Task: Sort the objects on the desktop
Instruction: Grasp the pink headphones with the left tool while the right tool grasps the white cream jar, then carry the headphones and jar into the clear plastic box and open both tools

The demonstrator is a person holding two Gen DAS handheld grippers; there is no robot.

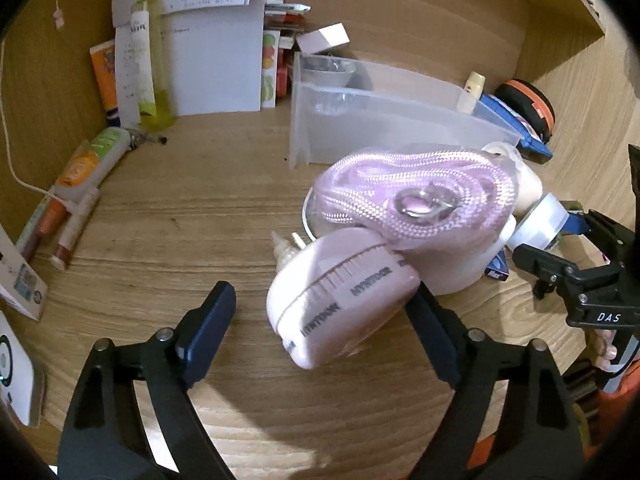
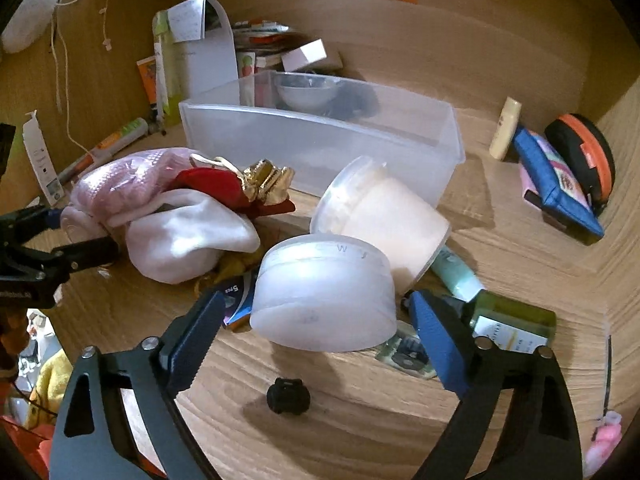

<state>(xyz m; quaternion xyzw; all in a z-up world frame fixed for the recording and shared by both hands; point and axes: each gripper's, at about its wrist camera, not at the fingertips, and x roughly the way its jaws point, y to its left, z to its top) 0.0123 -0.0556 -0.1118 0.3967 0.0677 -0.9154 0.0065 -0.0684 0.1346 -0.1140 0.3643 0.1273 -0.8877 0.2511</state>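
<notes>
My left gripper (image 1: 320, 316) is open, its fingers on either side of a pale pink pouch (image 1: 340, 304) with printed bands, which touches only the right finger. A bag of pink cord (image 1: 416, 196) lies on top behind it. My right gripper (image 2: 316, 320) is open around a white round jar (image 2: 324, 296) lying on the desk, with gaps on both sides. A peach tub (image 2: 384, 216) lies tilted behind it. A clear plastic bin (image 2: 320, 140) stands further back; it also shows in the left wrist view (image 1: 384, 124).
White socks (image 2: 188, 236), a red and gold pouch (image 2: 240, 188), a small black clip (image 2: 288, 396), a green bottle (image 2: 516, 320) and a blue pouch (image 2: 556, 184) lie around. Tubes (image 1: 88, 164) and papers (image 1: 212, 56) line the left wall.
</notes>
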